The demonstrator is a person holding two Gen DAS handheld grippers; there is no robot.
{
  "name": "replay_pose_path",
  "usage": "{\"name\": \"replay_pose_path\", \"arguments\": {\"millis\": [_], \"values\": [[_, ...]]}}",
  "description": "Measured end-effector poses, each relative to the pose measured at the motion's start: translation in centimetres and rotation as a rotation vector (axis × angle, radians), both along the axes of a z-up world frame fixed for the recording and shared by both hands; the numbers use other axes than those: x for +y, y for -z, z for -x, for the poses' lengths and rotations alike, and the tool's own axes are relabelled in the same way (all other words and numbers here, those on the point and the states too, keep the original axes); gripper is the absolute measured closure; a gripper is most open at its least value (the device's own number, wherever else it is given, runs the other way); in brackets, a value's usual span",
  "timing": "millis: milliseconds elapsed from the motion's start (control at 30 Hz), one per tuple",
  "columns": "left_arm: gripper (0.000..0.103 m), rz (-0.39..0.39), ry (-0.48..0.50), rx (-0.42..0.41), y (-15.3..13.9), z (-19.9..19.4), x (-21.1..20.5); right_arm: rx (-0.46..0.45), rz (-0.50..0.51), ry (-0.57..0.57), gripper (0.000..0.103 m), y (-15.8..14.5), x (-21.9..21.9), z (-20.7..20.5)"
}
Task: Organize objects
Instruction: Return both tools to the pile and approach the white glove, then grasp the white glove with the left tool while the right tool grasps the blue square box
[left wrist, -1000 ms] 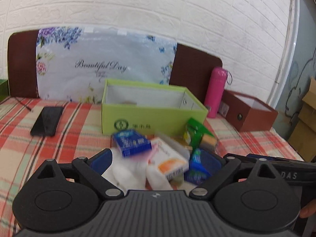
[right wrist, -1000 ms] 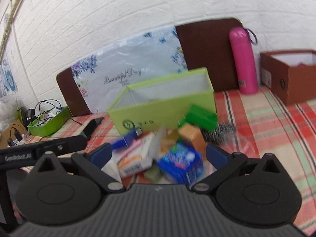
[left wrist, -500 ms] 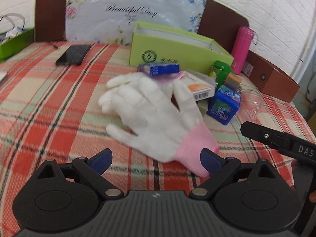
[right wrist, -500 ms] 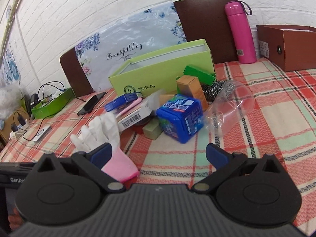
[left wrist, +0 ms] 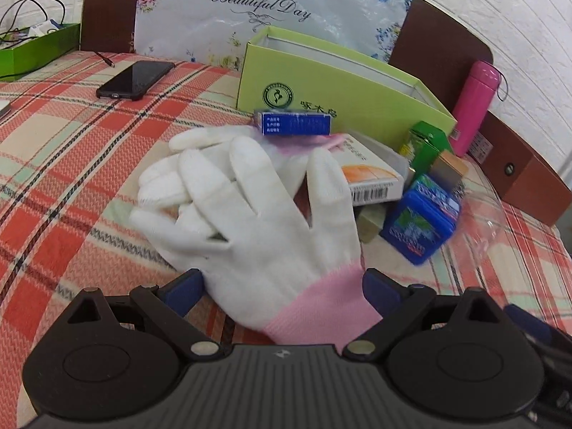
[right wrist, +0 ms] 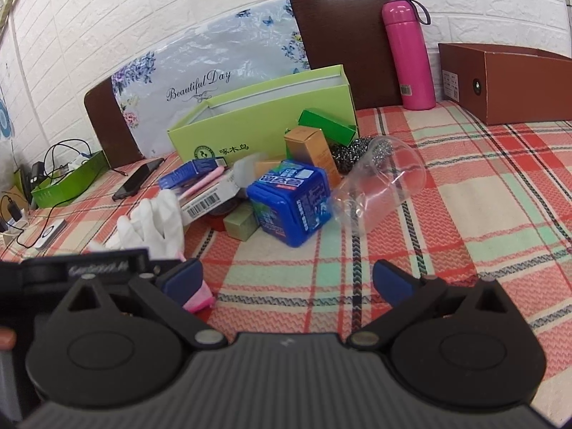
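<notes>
A white glove with a pink cuff (left wrist: 257, 228) lies flat on the checked tablecloth, in front of a pile of small boxes. My left gripper (left wrist: 284, 287) is open, one finger on each side of the cuff. In the pile are a small blue box (left wrist: 295, 124), a white and orange carton (left wrist: 371, 178) and a blue tub (right wrist: 293, 200). A clear plastic cup (right wrist: 382, 186) lies on its side beside the tub. Behind the pile stands an open light green box (right wrist: 264, 125). My right gripper (right wrist: 286, 279) is open over bare cloth, short of the tub.
A black phone (left wrist: 136, 78) lies at the back left, near a green tray with cables (right wrist: 71, 178). A pink bottle (right wrist: 407, 57) and a brown box (right wrist: 511, 82) stand at the back right. A steel scourer (right wrist: 345, 153) sits behind the cup.
My left gripper has pulled back from the pile and then come forward, so the glove's cuff now lies between its fingers. The right gripper has also drawn back from the pile.
</notes>
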State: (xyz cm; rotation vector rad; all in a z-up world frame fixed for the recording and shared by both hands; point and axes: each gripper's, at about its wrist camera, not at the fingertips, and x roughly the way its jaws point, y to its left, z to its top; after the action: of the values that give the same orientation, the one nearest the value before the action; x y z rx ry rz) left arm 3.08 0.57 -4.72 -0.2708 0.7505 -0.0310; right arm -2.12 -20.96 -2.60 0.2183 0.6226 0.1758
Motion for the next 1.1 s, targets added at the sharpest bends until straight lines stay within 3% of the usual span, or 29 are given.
{"name": "replay_pose_path", "arguments": {"millis": [100, 200, 433, 567, 633, 700, 767, 800, 833, 1100], "values": [[0.005, -0.022, 0.004, -0.016, 0.1, -0.8, -0.3, -0.007, 0.017, -0.003, 0.000, -0.2, 0.1, -0.5], [0.017, -0.056, 0.021, -0.029, 0.2, -0.9, -0.1, -0.020, 0.033, -0.009, 0.000, -0.6, 0.4, -1.5], [0.063, -0.095, 0.093, -0.031, 0.0, -0.7, 1.7, -0.084, 0.116, -0.090, 0.003, -1.2, 2.2, -5.1], [0.076, -0.041, 0.164, -0.011, -0.3, -0.1, 3.5, -0.150, 0.283, -0.190, 0.004, -0.8, 3.3, -7.4], [0.079, -0.033, 0.219, -0.001, -0.5, 0.4, 4.0, -0.156, 0.370, -0.239, 0.004, -0.3, 3.6, -8.4], [0.079, -0.024, 0.274, 0.007, -0.7, 1.0, 4.5, -0.139, 0.389, -0.273, 0.004, 0.2, 3.4, -9.3], [0.079, -0.017, 0.315, 0.019, -0.7, 1.6, 5.0, -0.116, 0.372, -0.294, 0.014, 0.6, 3.1, -9.8], [0.079, -0.013, 0.323, 0.028, -0.7, 1.9, 5.2, -0.099, 0.371, -0.286, 0.029, 0.8, 3.0, -9.9], [0.079, -0.009, 0.330, 0.035, -0.7, 2.1, 5.4, -0.091, 0.370, -0.266, 0.032, 0.8, 2.9, -9.7], [0.080, 0.028, 0.402, 0.054, -0.7, 3.3, 5.2, -0.010, 0.276, -0.196, 0.032, -0.1, 3.2, -4.8]]}}
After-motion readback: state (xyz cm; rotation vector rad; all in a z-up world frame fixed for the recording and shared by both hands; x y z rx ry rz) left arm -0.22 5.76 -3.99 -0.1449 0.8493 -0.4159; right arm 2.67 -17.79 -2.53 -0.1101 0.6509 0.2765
